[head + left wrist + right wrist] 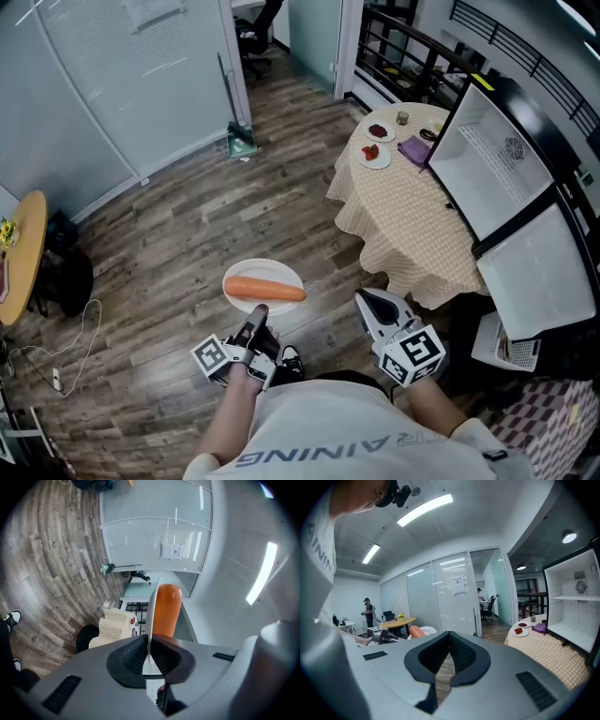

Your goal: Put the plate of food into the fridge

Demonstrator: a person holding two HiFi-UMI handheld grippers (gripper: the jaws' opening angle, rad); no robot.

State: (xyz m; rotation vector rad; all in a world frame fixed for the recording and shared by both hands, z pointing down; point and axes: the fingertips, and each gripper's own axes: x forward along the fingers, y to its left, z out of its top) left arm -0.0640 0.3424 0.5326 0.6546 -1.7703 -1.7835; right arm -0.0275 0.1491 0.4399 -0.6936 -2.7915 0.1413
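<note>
In the head view, the left gripper [258, 317] holds a white plate [246, 273] by its near rim. The plate sits roughly level above the wooden floor [178, 234], with a long piece of orange food [265, 290] lying across it. The right gripper [366, 302] hangs just right of the plate, apart from it. Open floor runs from the plate's far edge to the draped edge of a round surface under a checked cloth [412, 216]. That surface carries two small plates of red food [375, 155], a purple cloth [414, 150] and a cup [402, 118]. The open fridge [497, 169] stands against its right side, white inside. In the left gripper view, the jaws are clamped on the plate's thin rim. The plate shows edge-on between the pads, the orange food stands against its right face, and the cloth-covered surface lies beyond at the left. In the right gripper view, the jaws are closed tip to tip with nothing between them. The plate shows to their left, and the fridge's open compartment and shelf show at far right.
</note>
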